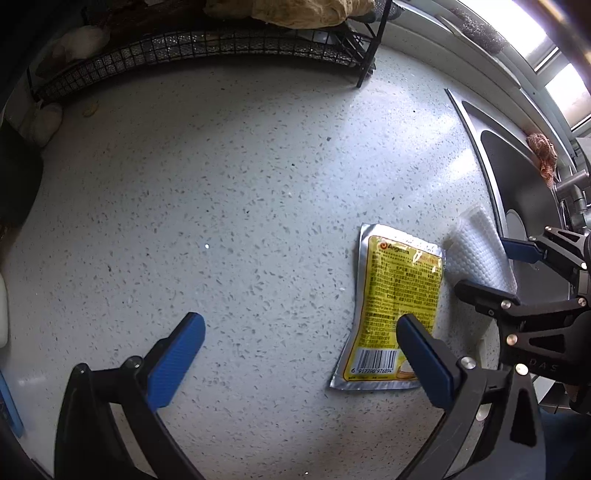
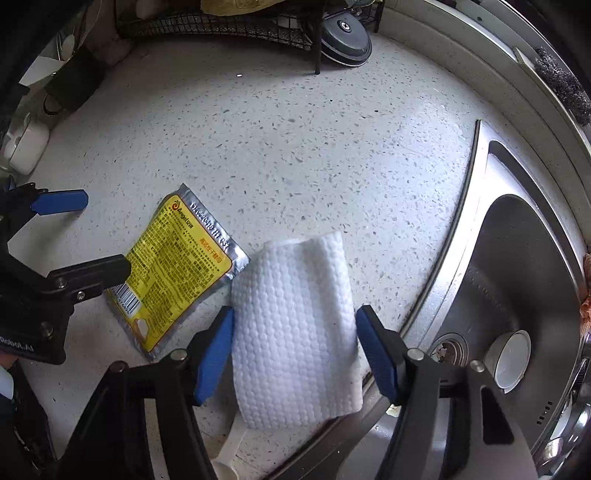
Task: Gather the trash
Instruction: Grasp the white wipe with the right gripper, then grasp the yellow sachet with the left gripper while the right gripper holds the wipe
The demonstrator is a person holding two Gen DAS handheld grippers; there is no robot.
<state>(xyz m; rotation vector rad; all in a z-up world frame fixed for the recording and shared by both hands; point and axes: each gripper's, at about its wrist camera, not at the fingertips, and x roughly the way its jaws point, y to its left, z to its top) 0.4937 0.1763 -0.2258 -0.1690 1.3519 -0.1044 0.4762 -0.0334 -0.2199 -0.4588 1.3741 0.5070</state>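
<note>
Nearest, right gripper (image 2: 295, 343) straddling a white wipe (image 2: 295, 325), blue pads at both side edges, contact too close to judge. Wipe lying on a speckled counter (image 2: 295, 147), overhanging the sink (image 2: 517, 277) rim. Beside it, touching at one corner, a yellow foil packet (image 2: 173, 269), flat. Left gripper (image 1: 295, 354) released, one finger over the packet. Step in hand, seemingly: pinching the wipe. Next: squeeze firmly, lift clear. Farther back, a wire rack (image 2: 221, 26).

Home kitchen, speckled countertop (image 2: 295, 147), steel sink (image 2: 524, 280) w/ drain, wire dish rack (image 1: 192, 48)
</note>
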